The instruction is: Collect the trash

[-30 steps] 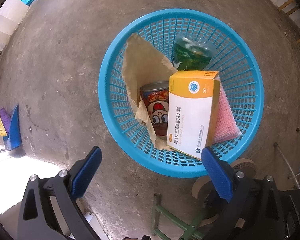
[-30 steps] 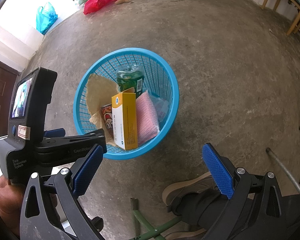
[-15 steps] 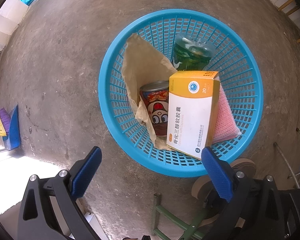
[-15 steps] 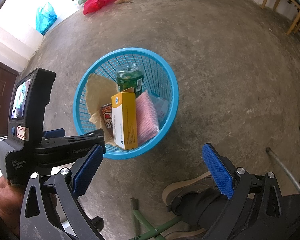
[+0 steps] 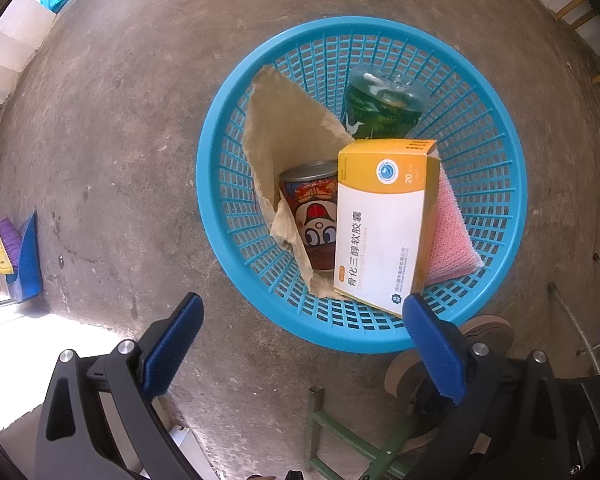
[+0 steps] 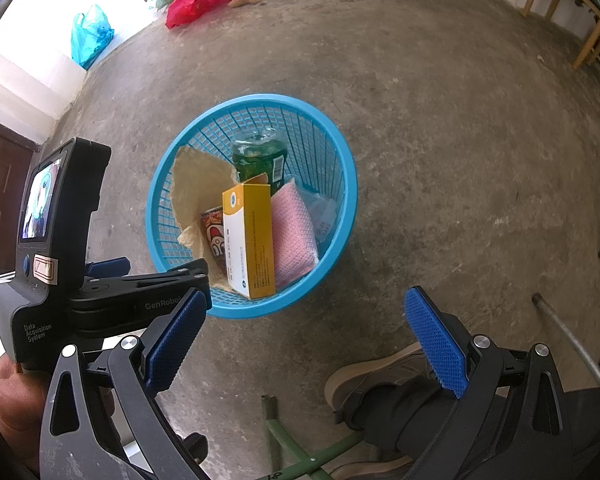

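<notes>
A blue plastic basket stands on the concrete floor; it also shows in the right wrist view. In it are a yellow-and-white medicine box, a red cartoon can, a green bottle, brown paper and a pink sponge cloth. My left gripper is open and empty, above the basket's near rim. My right gripper is open and empty, further back. The left gripper's body shows beside the basket.
A blue dustpan with a brush lies at the left wall. A blue bag and a red bag lie at the far edge. Wooden furniture legs stand at the right. The person's shoe and a green metal frame are near.
</notes>
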The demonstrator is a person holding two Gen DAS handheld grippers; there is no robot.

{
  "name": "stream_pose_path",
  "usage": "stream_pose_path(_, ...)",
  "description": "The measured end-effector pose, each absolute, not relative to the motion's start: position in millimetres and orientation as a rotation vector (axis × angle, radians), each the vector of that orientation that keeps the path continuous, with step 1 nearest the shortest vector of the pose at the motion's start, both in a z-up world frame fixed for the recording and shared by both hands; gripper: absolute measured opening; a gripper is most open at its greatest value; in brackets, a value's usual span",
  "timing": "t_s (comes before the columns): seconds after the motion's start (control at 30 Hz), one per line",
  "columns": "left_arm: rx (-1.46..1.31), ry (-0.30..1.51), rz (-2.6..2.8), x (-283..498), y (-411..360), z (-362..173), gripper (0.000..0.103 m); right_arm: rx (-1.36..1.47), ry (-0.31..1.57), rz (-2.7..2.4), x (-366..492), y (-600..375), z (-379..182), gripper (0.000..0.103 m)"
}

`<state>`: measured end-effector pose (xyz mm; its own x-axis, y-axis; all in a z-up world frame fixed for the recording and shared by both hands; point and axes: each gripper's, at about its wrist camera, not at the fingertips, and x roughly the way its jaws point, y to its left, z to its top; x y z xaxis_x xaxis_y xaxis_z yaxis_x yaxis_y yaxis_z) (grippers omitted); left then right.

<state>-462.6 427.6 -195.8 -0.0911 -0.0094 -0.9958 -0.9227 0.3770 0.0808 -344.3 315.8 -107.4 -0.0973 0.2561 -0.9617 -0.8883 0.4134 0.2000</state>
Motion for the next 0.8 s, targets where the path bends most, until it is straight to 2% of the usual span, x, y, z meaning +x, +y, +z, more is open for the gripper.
stream_pose_path(0.8, -0.862, 1.437, 0.957, -460.5, 424.6, -191.2, 0.098, -0.635, 1.327, 1.075, -343.5, 313.8, -107.8, 0.095)
